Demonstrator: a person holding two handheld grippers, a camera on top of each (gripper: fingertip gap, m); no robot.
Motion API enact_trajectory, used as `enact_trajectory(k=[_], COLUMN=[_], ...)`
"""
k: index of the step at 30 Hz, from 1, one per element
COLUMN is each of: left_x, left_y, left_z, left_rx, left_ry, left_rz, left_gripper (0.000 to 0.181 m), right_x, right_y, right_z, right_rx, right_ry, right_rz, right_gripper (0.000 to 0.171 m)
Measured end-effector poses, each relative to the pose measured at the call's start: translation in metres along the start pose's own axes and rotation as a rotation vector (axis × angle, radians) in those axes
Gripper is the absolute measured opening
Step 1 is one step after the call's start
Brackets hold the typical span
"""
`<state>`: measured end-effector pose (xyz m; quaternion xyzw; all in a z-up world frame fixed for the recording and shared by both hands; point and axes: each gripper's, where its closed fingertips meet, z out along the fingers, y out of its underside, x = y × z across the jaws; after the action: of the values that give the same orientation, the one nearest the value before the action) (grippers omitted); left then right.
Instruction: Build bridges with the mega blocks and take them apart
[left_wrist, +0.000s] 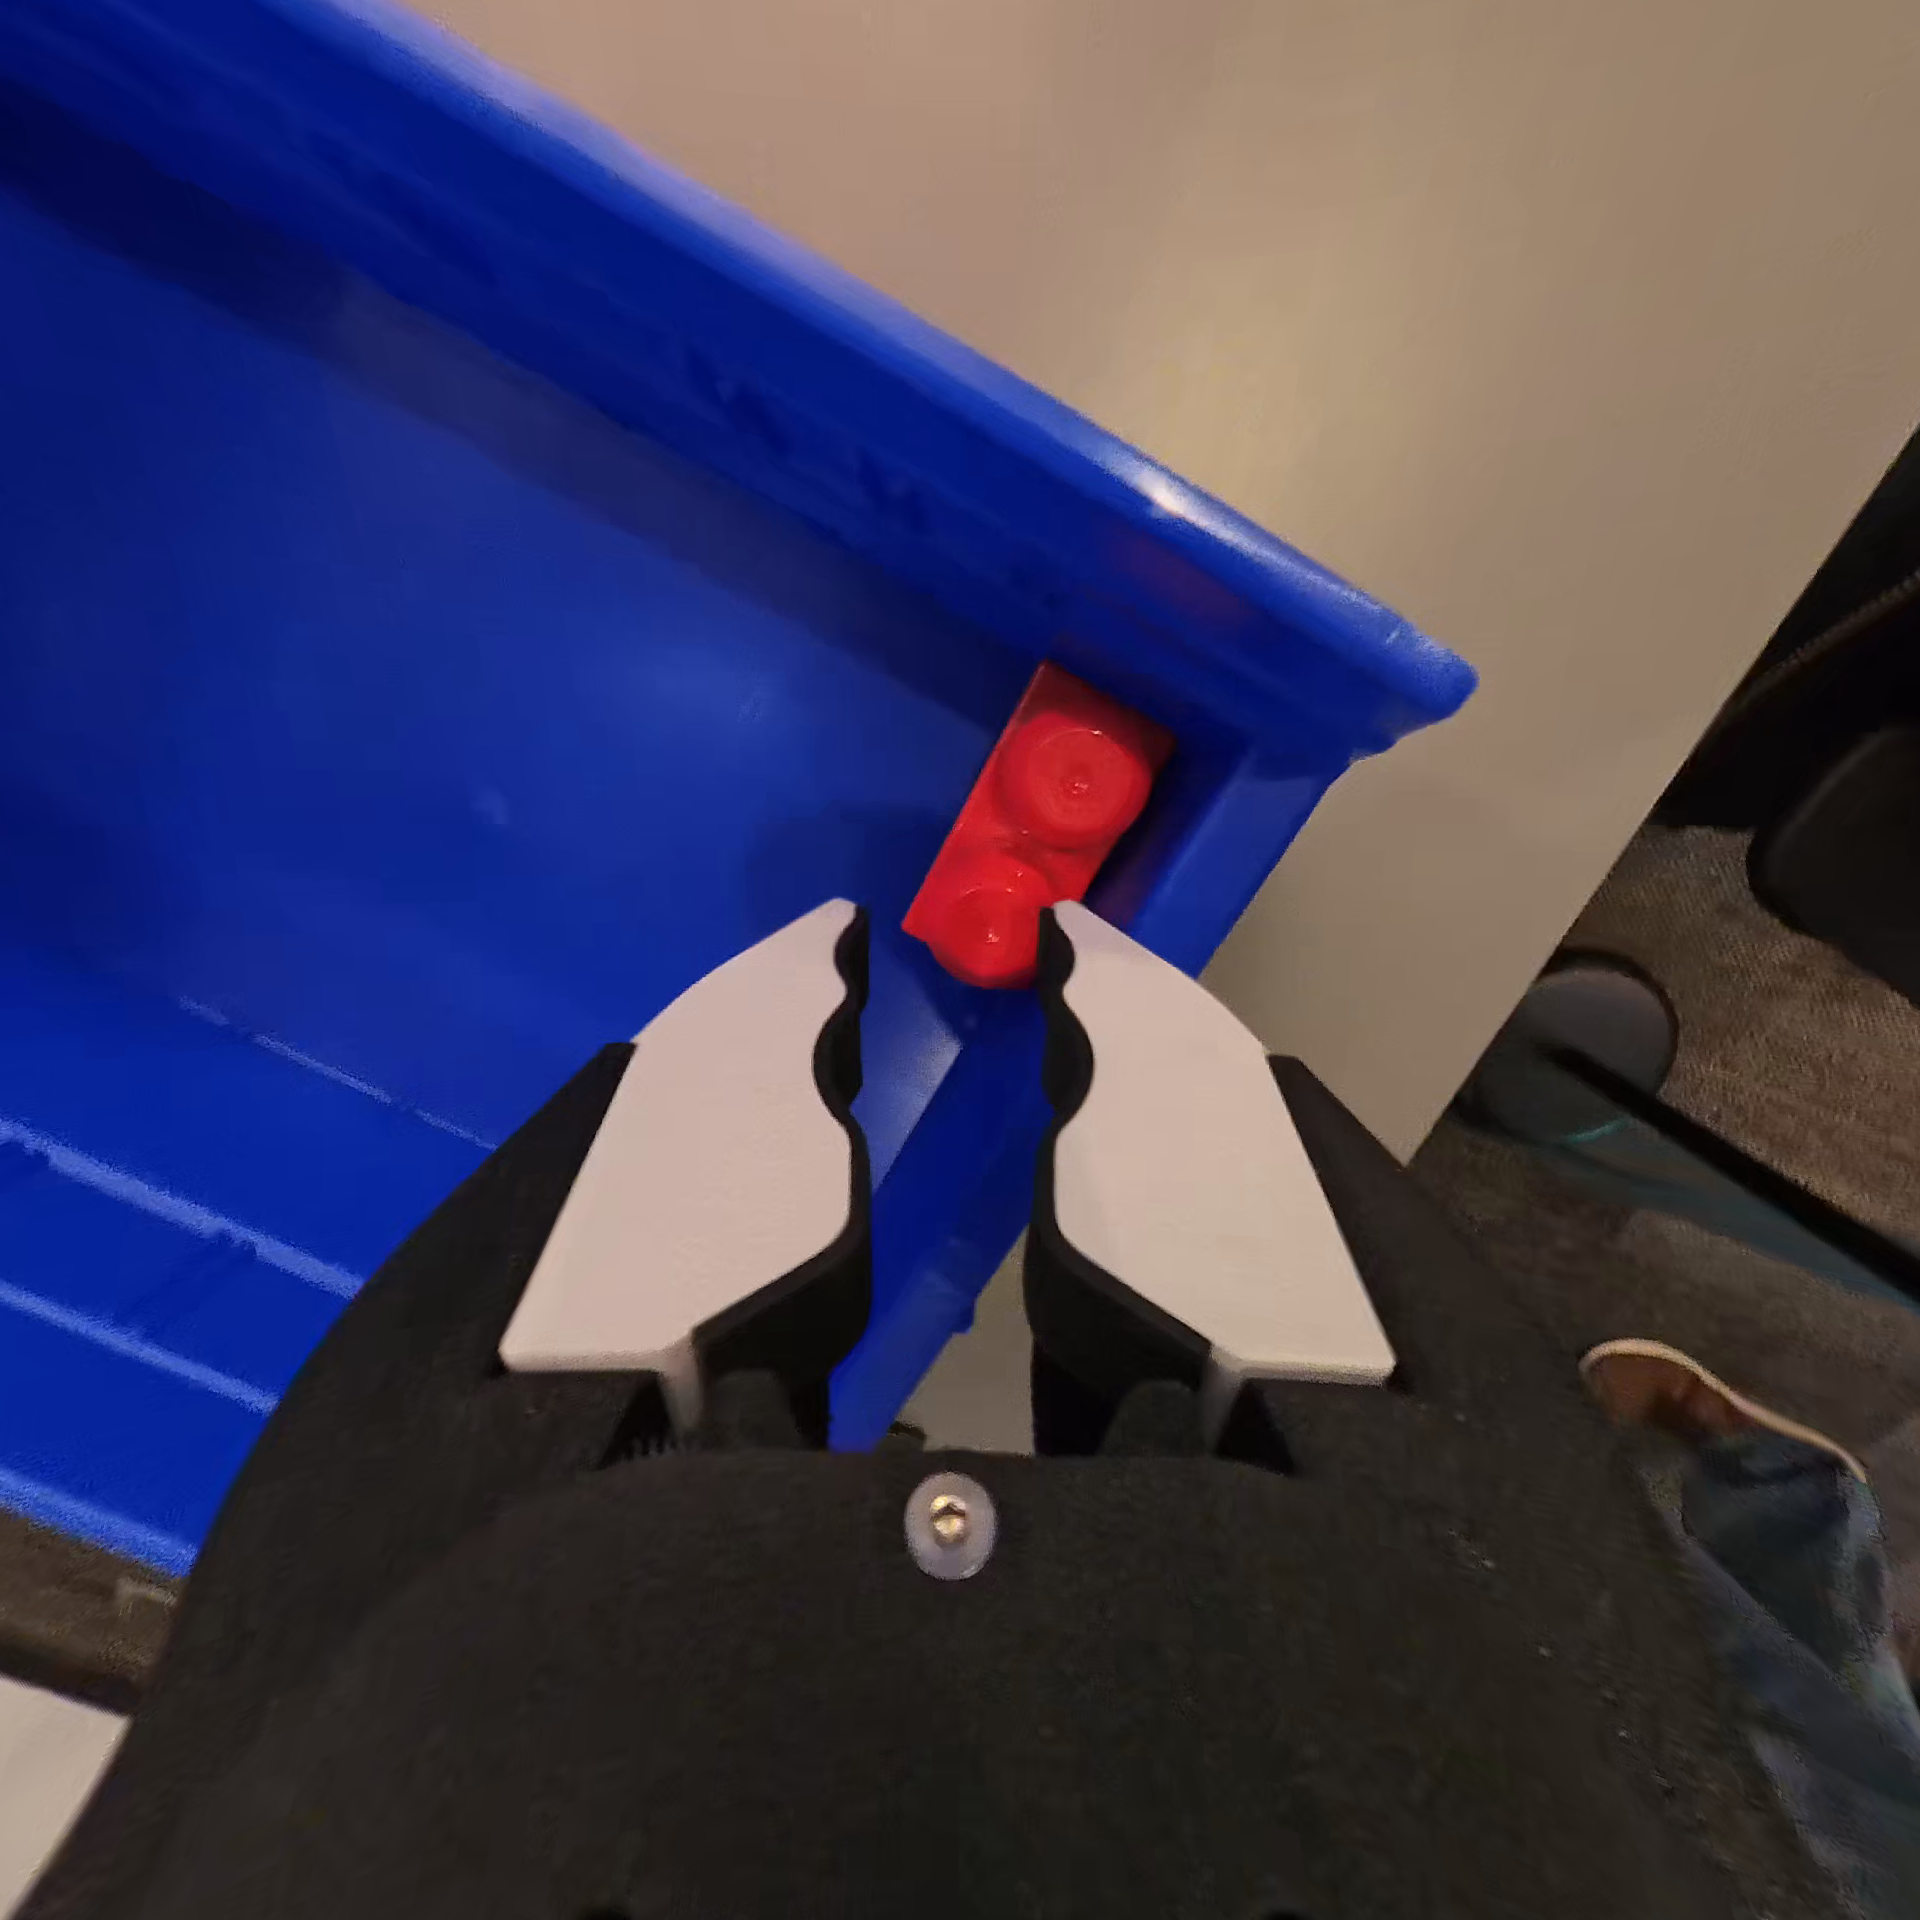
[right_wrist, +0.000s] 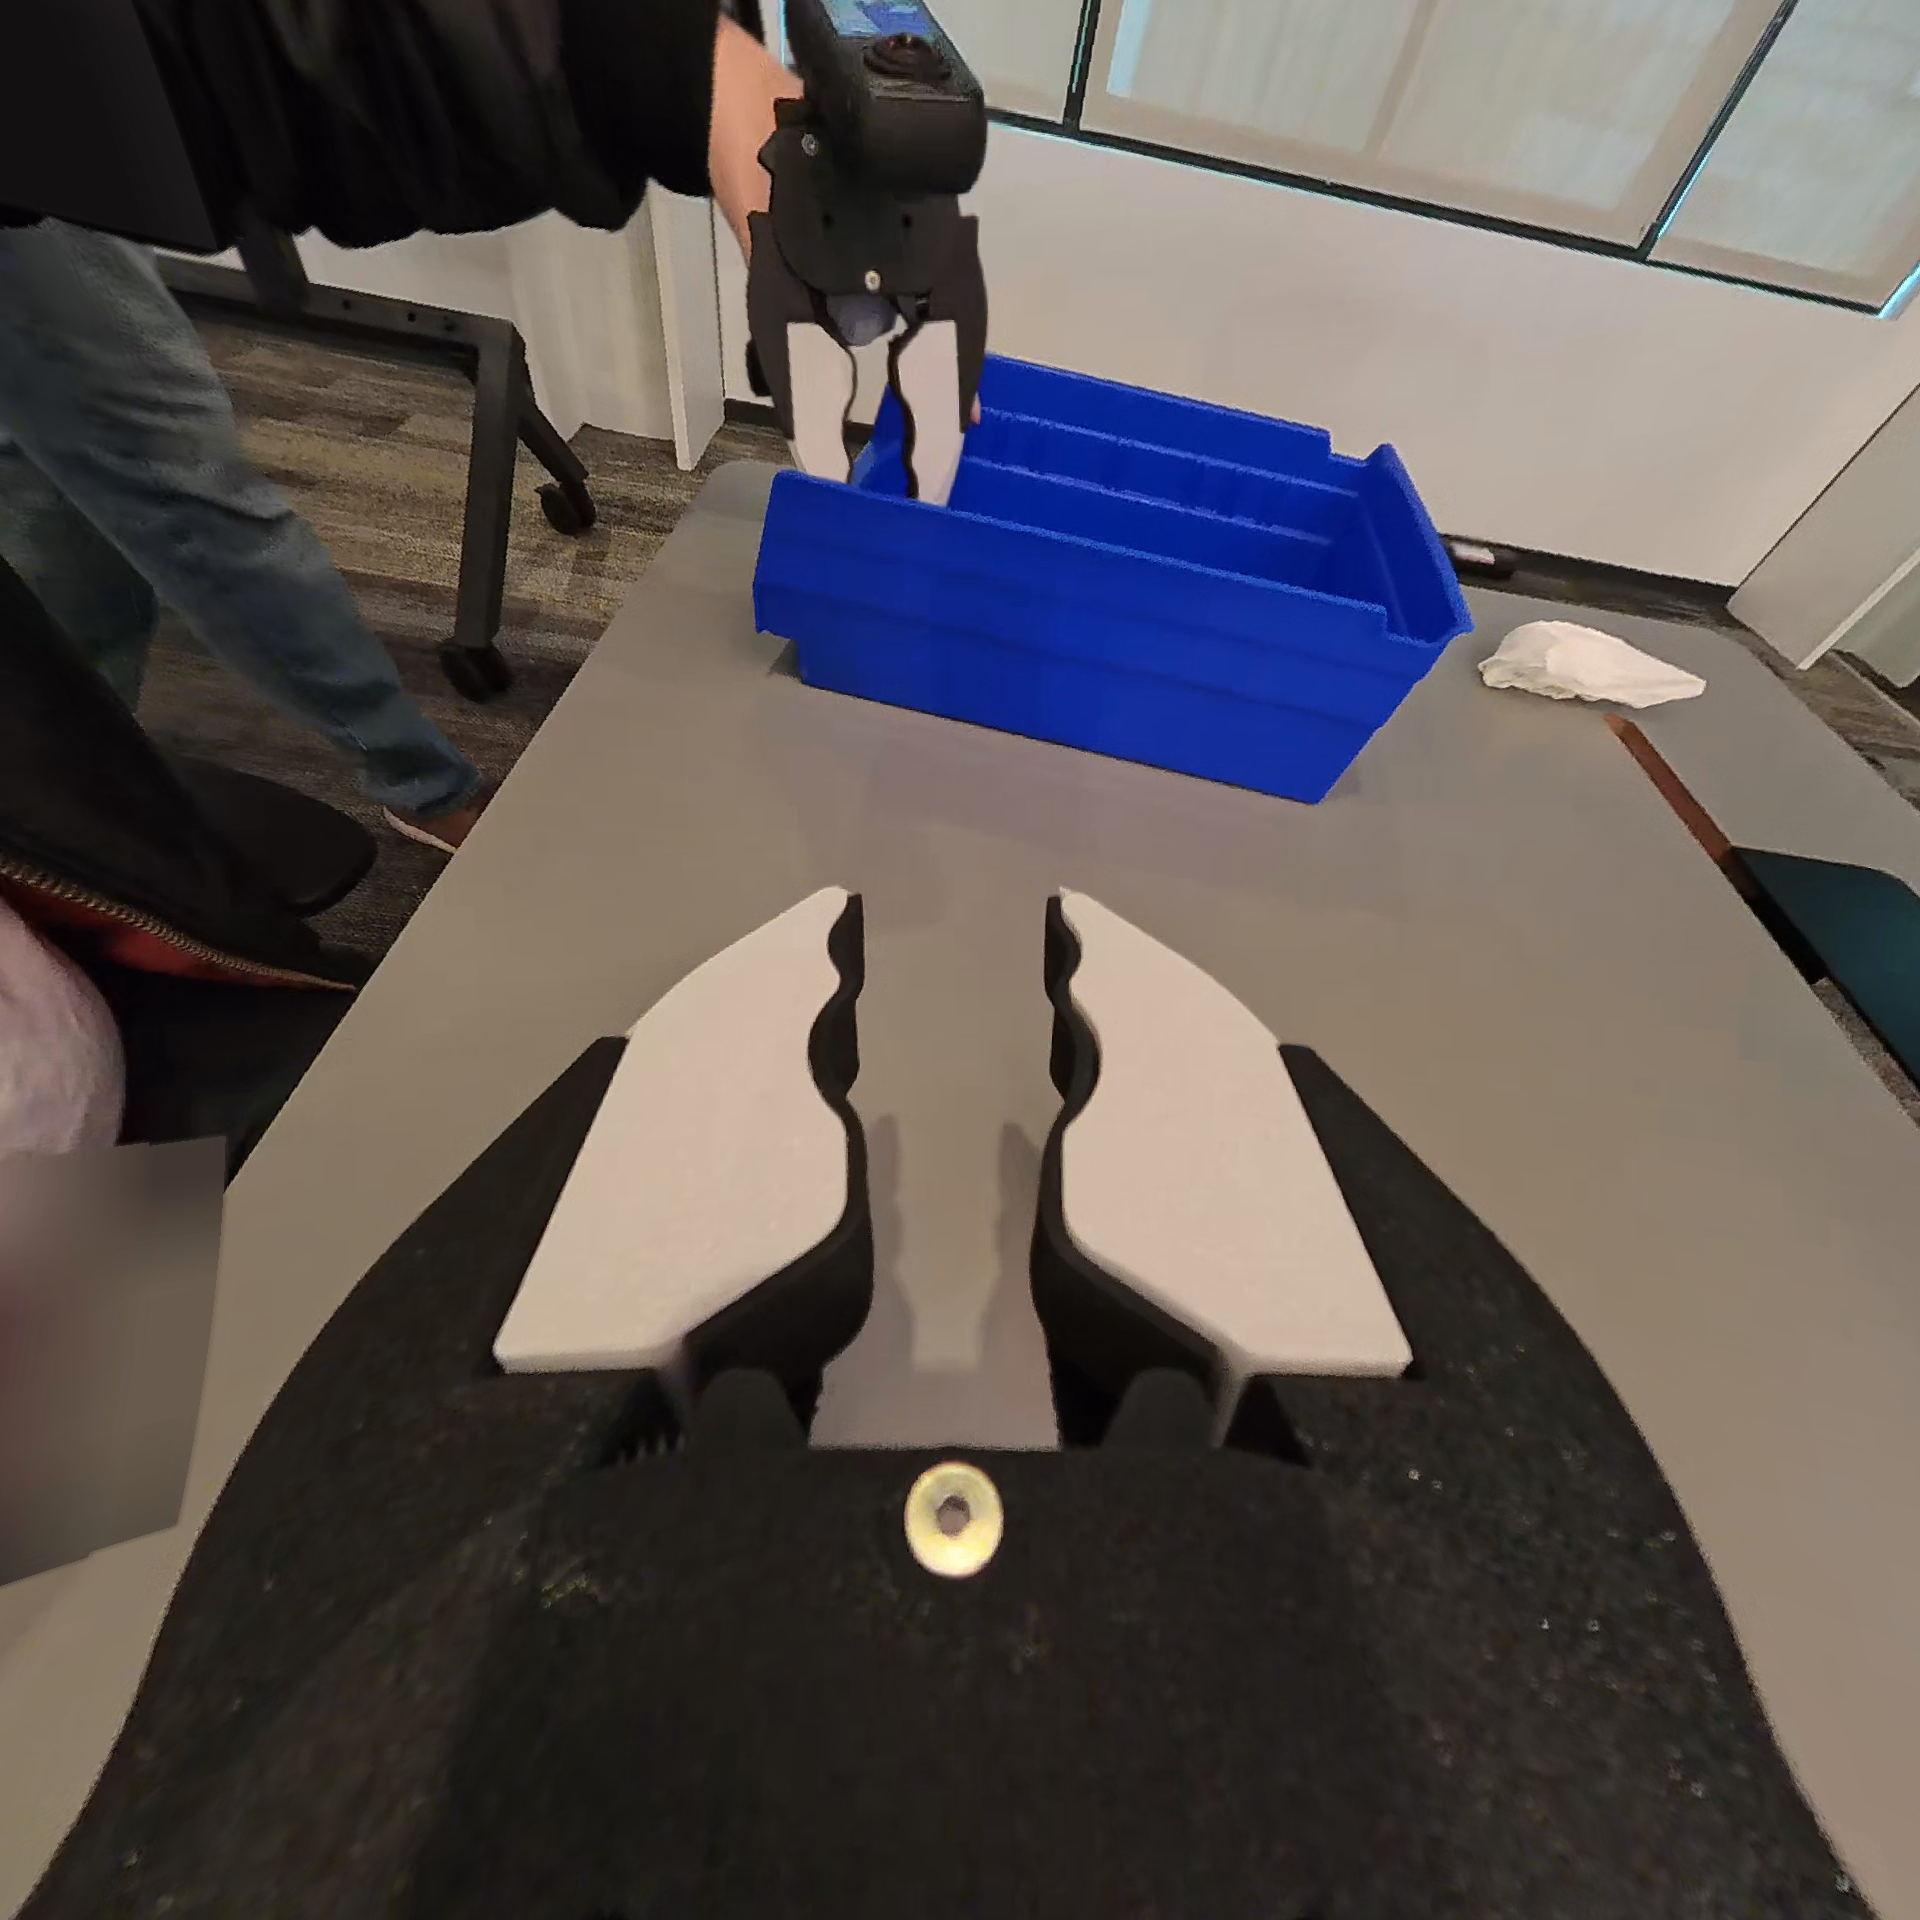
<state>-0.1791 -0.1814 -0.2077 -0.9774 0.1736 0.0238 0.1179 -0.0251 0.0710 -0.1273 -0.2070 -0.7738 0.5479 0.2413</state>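
Note:
A red two-stud mega block lies in a corner of the blue bin. My left gripper is open and empty, pointing down over that corner, its fingertips just short of the block's near stud. In the right wrist view the left gripper hangs over the bin's far left corner; the block is hidden there by the bin wall. My right gripper is open and empty, low over the grey table, well short of the bin.
A crumpled white cloth lies on the table right of the bin. A dark object sits at the table's right edge. A person's legs and a wheeled stand are left of the table.

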Motion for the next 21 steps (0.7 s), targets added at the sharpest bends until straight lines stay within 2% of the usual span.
enact_trajectory(k=[1, 7, 14, 21], left_x=[0.002, 0.000, -0.025, -0.019], left_y=[0.000, -0.002, -0.008, -0.004], left_z=[0.003, 0.009, 0.012, 0.017], left_rx=[-0.013, -0.051, 0.003, -0.029], left_ry=[0.021, 0.045, 0.045, 0.093], left_rz=[0.025, 0.136, 0.039, -0.019], left_gripper=[0.029, 0.024, 0.026, 0.045], right_x=[0.000, 0.002, -0.001, 0.000], right_y=[0.002, 0.001, 0.001, 0.005], right_z=[0.000, -0.006, -0.005, -0.008], right_rx=[-0.005, 0.004, 0.001, -0.013], right_ry=[0.000, 0.008, 0.001, 0.005], right_rz=[0.007, 0.031, 0.033, 0.040], right_gripper=[0.033, 0.032, 0.032, 0.032])
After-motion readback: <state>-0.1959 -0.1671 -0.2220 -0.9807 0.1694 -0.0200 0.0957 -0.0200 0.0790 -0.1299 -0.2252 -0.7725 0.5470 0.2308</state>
